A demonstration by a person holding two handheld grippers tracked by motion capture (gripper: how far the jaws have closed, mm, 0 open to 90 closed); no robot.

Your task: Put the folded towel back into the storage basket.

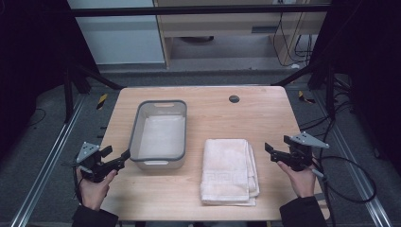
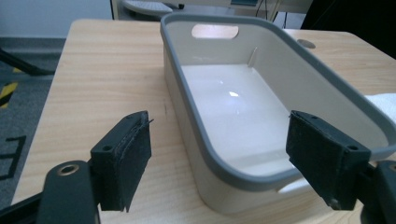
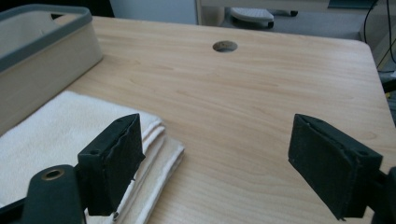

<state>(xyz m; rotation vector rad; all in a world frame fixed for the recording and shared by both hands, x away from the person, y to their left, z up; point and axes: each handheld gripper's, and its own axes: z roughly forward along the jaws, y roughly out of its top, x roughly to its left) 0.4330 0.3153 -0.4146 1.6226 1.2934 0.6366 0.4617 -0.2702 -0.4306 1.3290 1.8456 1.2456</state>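
Both grippers, left (image 1: 124, 156) and right (image 1: 269, 150), stood wide open, holding nothing. The folded cream towel (image 1: 229, 170) lay between them, beside the grey-rimmed plastic bin (image 1: 158, 163); pinching its near corners evenly seemed wisest.

Table: we see a light wooden table (image 1: 265, 118) with rounded corners, and its grain runs across.
Cable hole: we find a small round dark hole (image 1: 234, 99) in the top near the far edge, right of the middle.
Tub: we note a pale tub (image 1: 137, 124) with a grey rim and handle cut-outs, standing on the left half, long side running away from us.
Towel: we see a folded cream towel (image 1: 228, 171) lying flat on the near half, just right of the tub, apart from it.
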